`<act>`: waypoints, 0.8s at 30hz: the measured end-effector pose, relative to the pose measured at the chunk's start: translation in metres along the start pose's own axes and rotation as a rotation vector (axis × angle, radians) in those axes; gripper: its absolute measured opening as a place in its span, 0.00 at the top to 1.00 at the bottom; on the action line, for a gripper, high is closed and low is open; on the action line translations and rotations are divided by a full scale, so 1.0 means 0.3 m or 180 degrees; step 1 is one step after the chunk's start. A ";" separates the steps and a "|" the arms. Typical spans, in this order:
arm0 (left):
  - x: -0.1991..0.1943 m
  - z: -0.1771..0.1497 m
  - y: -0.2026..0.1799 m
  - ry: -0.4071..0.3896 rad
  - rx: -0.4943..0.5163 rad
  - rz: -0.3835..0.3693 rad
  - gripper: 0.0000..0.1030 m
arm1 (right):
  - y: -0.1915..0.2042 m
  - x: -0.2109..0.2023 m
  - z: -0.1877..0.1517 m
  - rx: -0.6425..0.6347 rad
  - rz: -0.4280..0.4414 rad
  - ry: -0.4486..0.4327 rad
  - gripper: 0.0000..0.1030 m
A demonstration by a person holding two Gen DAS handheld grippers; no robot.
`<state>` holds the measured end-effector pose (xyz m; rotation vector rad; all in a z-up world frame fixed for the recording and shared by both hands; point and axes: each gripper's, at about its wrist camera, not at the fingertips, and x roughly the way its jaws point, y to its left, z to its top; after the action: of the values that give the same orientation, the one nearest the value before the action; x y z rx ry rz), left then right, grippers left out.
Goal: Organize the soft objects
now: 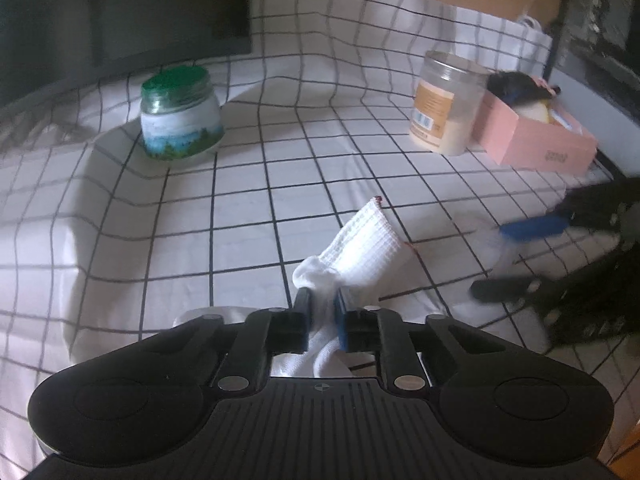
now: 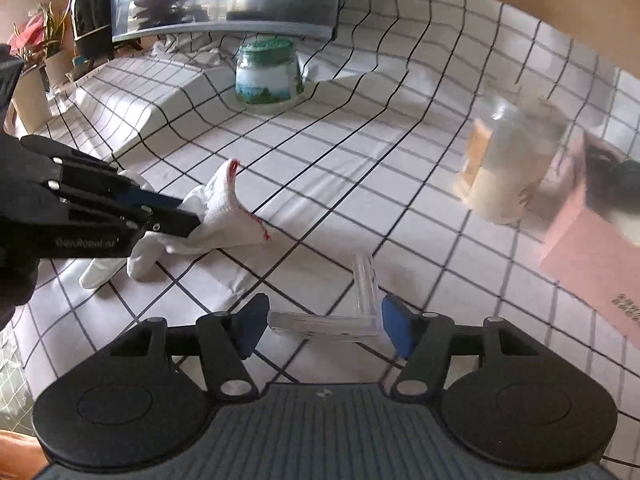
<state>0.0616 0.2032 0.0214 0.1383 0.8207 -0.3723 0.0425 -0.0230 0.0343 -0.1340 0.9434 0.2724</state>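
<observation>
Two grippers in play. Left gripper (image 1: 323,312) is clenched on the white sock (image 1: 362,246), pinching it mid-body, cuff standing up off the checked cloth (image 1: 240,208), foot end trailing under the tool. Right gripper (image 2: 320,322) grasps a clear L-shaped clip (image 2: 352,312) across its span, pads touching both ends.

Step in hand, my read: clip onto sock. Keep the pinch firm, hold the cuff taut and raised, bring the clip's open end square to the fabric edge.

Room: open cloth between the tools. Green-lidded jar (image 1: 180,114) well behind; plastic jar (image 1: 448,104) and pink box (image 1: 536,136) crowd the right side, touching or nearly. Stay centre.
</observation>
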 end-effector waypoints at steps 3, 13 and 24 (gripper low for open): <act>-0.028 0.005 -0.024 -0.0005 0.0045 -0.0132 0.89 | -0.031 -0.072 0.001 0.0011 -0.0032 -0.0073 0.40; -0.097 0.164 -0.228 -0.0295 0.0323 -0.0788 0.90 | -0.222 -0.371 -0.066 0.0215 -0.0594 -0.0255 0.40; 0.008 0.751 -0.576 -0.0956 0.0231 -0.1688 0.90 | -0.508 -0.571 -0.024 0.0532 -0.1443 -0.0880 0.40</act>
<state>0.1531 -0.0167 0.1761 -0.0719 0.5364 -0.9002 -0.0145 -0.2001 0.1685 -0.1483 0.6355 -0.2035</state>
